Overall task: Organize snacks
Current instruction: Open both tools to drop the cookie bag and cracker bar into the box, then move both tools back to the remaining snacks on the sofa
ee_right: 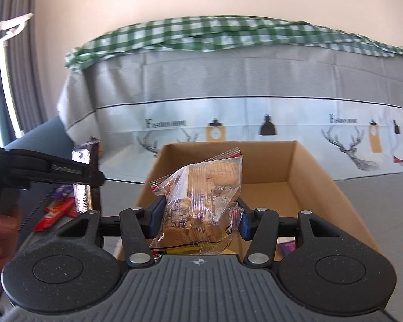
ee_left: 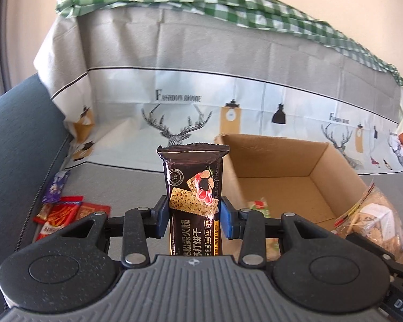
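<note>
With the dark cracker packet (ee_left: 193,196) clenched upright in the left gripper (ee_left: 193,212) at frame centre and the clear biscuit bag (ee_right: 201,201) clamped in the right gripper (ee_right: 198,217), both are best released only once carried over the cardboard box (ee_right: 303,166).

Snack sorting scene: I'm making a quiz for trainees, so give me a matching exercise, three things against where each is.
Things:
1. dark cracker packet
2. clear bag of biscuits
3. red wrappers

Places:
a. lying on the grey surface left of the cardboard box
b. clamped in the left gripper
c. clamped in the right gripper

Pairs: 1-b, 2-c, 3-a
</note>
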### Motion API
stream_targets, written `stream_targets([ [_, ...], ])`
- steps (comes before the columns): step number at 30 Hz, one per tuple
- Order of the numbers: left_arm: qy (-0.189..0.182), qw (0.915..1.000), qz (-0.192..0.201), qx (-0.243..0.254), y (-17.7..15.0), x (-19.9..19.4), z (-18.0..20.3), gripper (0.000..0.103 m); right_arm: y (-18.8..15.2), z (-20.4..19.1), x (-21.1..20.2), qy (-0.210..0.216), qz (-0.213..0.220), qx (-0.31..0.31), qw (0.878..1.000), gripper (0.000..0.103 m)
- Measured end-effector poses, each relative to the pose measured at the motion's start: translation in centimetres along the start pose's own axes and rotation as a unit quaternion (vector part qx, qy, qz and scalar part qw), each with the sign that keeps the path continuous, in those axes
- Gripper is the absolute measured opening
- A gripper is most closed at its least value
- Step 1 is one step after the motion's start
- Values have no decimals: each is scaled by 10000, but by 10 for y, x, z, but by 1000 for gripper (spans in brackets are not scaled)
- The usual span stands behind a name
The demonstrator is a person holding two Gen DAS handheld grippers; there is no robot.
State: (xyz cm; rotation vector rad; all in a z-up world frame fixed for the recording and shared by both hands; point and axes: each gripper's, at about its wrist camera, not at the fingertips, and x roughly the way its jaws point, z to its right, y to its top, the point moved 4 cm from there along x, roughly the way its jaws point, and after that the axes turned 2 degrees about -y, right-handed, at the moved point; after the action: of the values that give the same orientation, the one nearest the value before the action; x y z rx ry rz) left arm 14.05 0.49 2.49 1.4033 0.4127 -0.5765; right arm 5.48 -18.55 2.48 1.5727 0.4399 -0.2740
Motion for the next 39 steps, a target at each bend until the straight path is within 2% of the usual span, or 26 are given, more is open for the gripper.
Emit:
stream_targets([
  [6,-427,9981,277,333,2,-5,31,43,-3,22,4,-413,-24,133,9991,55],
  [8,-637,9949,475,617,1,-11,47,43,-3,29,2,-600,57,191,9980,55],
  [10,-1030,9894,588,837,-1,-17,62,43,-1,37,0,-852,189,297,9957,55],
  [11,-1329,9858,514,889,-3,-18,69,45,-1,42,-2,-1023,267,338,9938,57],
  [12,-1581,9828,421,859,-5,-17,74,53,-1,46,-4,-1213,339,378,9913,59],
  [13,-1720,9815,379,757,-6,-17,76,59,0,50,-5,-1381,394,441,9887,70],
  [14,-1764,9815,384,635,-5,-17,74,70,1,54,-7,-1484,428,528,9866,76],
  [15,-1751,9824,393,511,-4,-16,71,71,1,57,-9,-1512,470,612,9855,82],
  [17,-1587,9862,372,294,-2,-12,62,71,1,57,-10,-1491,506,649,9854,82],
  [20,-1174,9924,258,249,-2,-6,50,68,-1,50,-6,-1359,397,576,9882,83],
  [27,-828,9954,282,390,-2,-14,23,40,3,28,-4,-1130,382,548,9913,84],
  [31,-630,9970,262,359,-4,-21,8,32,4,7,-4,-951,415,550,9931,83],
  [35,-436,9983,269,265,-5,-28,-11,29,3,-19,-6,-665,459,464,9957,73],
  [39,-272,9992,266,149,-4,-34,-29,29,2,-43,-6,-321,444,449,9975,51],
])
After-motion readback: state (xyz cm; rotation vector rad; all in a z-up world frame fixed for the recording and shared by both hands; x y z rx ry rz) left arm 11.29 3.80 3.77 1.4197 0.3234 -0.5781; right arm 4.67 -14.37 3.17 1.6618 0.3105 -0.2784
